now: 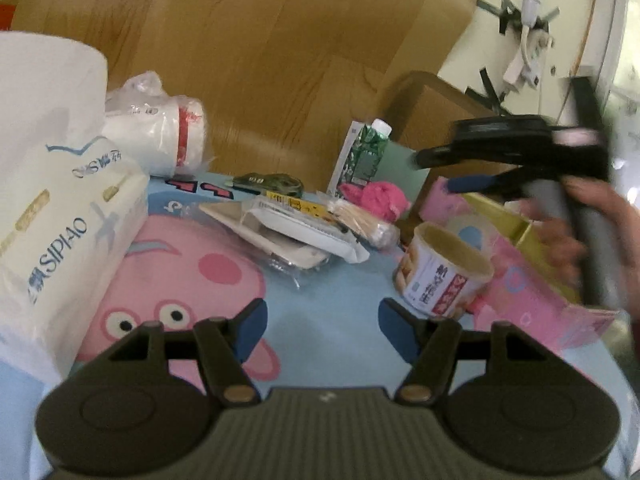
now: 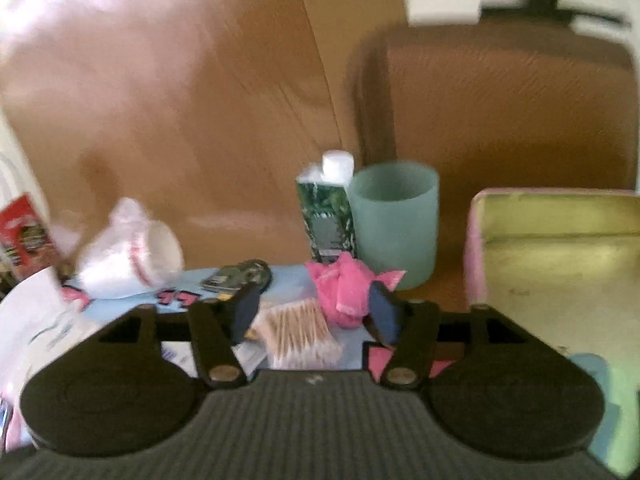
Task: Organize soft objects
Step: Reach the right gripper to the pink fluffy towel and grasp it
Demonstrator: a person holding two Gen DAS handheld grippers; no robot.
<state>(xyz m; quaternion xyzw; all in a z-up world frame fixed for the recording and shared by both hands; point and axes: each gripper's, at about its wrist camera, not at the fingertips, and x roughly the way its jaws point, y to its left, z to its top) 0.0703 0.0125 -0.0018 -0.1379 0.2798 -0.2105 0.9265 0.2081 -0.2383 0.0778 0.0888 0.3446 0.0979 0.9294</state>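
Observation:
A crumpled pink soft cloth (image 2: 347, 289) lies on the blue cartoon tabletop (image 1: 332, 300), in front of a green carton (image 2: 326, 216); it also shows in the left wrist view (image 1: 378, 196). My right gripper (image 2: 314, 308) is open and empty, its fingers just before the cloth and a packet of cotton swabs (image 2: 298, 332). In the left wrist view the right gripper (image 1: 448, 172) hovers over the pink box (image 1: 528, 280). My left gripper (image 1: 322, 326) is open and empty above the tabletop. A white tissue pack (image 1: 60, 240) stands at the left.
A snack tub (image 1: 440, 276) stands beside the open pink box with yellow inside (image 2: 560, 260). A teal cup (image 2: 394, 224), a bag of white paper cups (image 1: 160, 136), flat plastic packets (image 1: 296, 232) and a tissue roll (image 1: 48, 80) crowd the table. Wooden floor lies beyond.

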